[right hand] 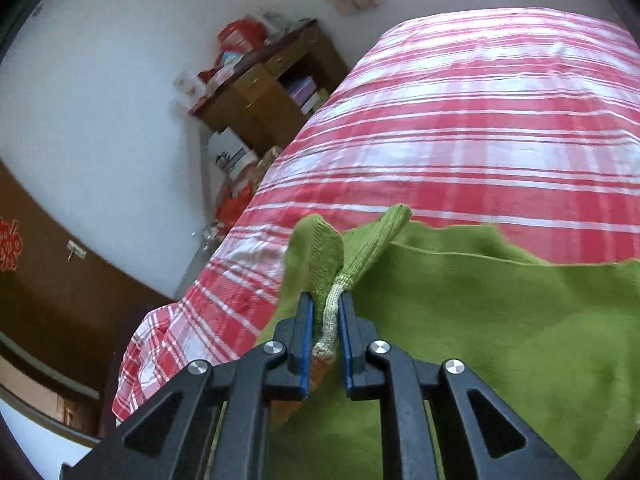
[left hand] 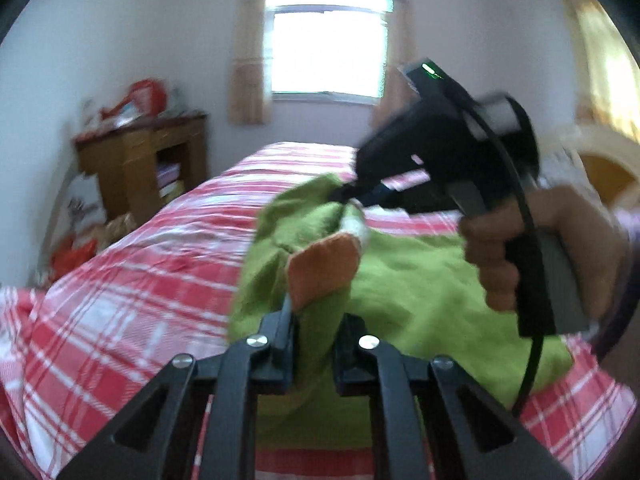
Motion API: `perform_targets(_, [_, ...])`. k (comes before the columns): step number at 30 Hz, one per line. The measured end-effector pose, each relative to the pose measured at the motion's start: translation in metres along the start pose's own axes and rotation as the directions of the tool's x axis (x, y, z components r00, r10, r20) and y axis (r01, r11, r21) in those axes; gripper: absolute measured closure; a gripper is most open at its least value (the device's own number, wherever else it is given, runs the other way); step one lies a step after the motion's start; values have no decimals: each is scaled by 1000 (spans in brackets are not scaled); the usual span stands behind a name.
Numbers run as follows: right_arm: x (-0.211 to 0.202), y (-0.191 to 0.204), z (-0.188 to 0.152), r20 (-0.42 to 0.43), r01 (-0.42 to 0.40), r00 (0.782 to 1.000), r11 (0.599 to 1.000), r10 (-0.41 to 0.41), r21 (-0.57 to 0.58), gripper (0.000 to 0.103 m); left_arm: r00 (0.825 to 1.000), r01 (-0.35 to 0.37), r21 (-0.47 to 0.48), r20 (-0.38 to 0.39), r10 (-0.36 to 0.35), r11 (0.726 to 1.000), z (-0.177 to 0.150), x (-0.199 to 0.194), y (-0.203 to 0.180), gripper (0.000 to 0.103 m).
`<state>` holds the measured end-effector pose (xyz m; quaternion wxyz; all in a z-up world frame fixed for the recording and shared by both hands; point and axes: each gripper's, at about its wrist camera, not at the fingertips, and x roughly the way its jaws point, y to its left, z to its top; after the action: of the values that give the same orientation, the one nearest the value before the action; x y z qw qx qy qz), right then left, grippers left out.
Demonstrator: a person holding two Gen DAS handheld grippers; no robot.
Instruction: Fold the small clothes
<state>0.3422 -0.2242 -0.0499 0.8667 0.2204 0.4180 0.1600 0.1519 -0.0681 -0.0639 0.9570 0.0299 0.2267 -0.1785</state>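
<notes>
A small green knit garment (left hand: 420, 276) with an orange patch (left hand: 322, 266) lies on a bed with a red and white plaid cover (left hand: 140, 280). My left gripper (left hand: 316, 320) is shut on a fold of the green cloth just below the orange patch. My right gripper (left hand: 352, 198) shows in the left wrist view, held by a hand, pinching another edge of the garment farther back. In the right wrist view the right gripper (right hand: 326, 312) is shut on a pale ribbed hem of the green garment (right hand: 500, 320), which spreads to the right over the plaid cover (right hand: 460, 140).
A wooden desk (left hand: 148, 160) with red bags and clutter stands against the left wall beside the bed; it also shows in the right wrist view (right hand: 268, 88). A curtained window (left hand: 326, 52) is behind the bed. A cream headboard (left hand: 600, 152) is at right.
</notes>
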Motion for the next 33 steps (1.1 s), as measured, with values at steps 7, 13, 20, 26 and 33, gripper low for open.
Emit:
perform_targets(7, [-30, -44, -5, 22, 20, 1000, 999, -21, 36, 92, 999, 41, 99, -25, -39, 994, -3, 3, -36, 90])
perform_targets(13, [-54, -69, -6, 62, 27, 998, 998, -30, 54, 92, 997, 84, 167, -17, -82, 982, 2, 0, -67, 91])
perform_targets(20, [-85, -100, -8, 90, 66, 993, 995, -72, 74, 92, 989, 148, 239, -27, -146, 960, 6, 2, -111, 91])
perform_targets(26, [-101, -137, -18, 105, 89, 989, 987, -103, 135, 92, 980, 197, 289, -67, -185, 937, 2, 10, -144, 91])
perform_targets(33, [-114, -167, -30, 113, 106, 986, 979, -126, 173, 92, 970, 241, 324, -100, -221, 915, -2, 15, -168, 92])
